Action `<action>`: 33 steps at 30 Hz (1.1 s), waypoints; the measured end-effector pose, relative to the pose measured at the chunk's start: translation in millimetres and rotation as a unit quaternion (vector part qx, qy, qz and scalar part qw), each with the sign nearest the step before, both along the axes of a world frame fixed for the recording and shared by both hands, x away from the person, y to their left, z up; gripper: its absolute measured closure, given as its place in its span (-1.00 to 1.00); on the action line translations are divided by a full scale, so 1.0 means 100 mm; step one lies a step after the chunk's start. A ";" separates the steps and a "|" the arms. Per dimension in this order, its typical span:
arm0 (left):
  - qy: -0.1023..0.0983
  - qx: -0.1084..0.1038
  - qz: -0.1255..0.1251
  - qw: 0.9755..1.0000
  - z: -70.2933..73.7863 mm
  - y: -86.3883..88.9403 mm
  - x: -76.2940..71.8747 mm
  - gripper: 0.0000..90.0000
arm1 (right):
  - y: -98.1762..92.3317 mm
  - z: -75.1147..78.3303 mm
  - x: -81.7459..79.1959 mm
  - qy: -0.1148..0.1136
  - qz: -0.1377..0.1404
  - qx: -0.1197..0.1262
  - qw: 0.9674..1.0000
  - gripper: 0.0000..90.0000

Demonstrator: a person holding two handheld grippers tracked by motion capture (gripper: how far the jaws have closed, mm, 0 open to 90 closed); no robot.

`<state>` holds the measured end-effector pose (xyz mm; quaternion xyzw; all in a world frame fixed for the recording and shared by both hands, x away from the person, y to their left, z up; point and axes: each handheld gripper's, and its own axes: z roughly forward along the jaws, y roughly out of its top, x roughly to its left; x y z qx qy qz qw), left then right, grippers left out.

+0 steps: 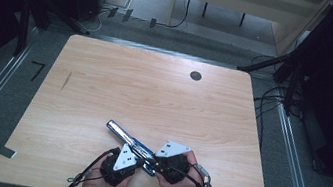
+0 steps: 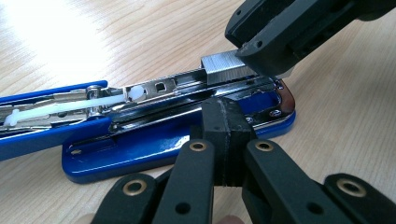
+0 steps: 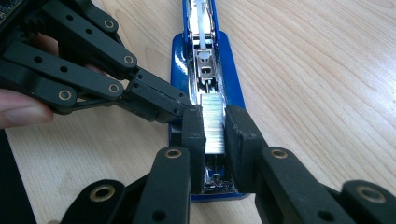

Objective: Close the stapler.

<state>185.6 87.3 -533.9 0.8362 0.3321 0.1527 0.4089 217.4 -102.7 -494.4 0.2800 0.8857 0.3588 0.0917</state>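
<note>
A blue stapler [image 1: 123,137] lies opened flat on the wooden table [image 1: 154,91] near its front edge, with the metal magazine [image 3: 204,60] facing up. My right gripper [image 3: 215,126] is shut on a strip of silver staples [image 3: 214,122] and holds it over the front end of the magazine; the strip [image 2: 224,66] sits on the rail. My left gripper [image 2: 227,116] is shut with nothing between its jaws. Its tips rest against the side of the stapler [image 2: 140,144], right beside the right gripper's fingers [image 2: 275,42]. Both hands sit close together at the table's front.
A dark round hole [image 1: 195,76] sits near the far right of the tabletop. Cables [image 1: 275,98] and dark stands surround the table on the floor. A light wooden cabinet [image 1: 249,5] stands behind it.
</note>
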 end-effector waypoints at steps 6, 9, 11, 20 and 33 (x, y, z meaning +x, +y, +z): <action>-0.001 0.001 0.001 1.000 0.00 0.00 0.00 1.00 | 0.01 0.01 0.00 0.008 -0.003 -0.004 1.000 0.77; -0.001 0.001 0.001 1.000 0.00 0.00 0.00 1.00 | 0.02 0.01 0.00 0.007 -0.002 -0.008 1.000 0.77; -0.001 0.001 0.000 1.000 0.00 0.00 0.00 1.00 | 0.02 0.01 0.00 0.005 0.000 -0.010 1.000 0.77; 0.000 0.001 0.000 1.000 0.00 0.00 0.00 1.00 | 0.04 0.01 -0.01 0.003 0.001 -0.020 1.000 0.77; 0.000 0.000 0.000 1.000 0.00 0.00 0.00 1.00 | 0.07 0.00 -0.02 -0.016 0.014 -0.030 0.999 0.77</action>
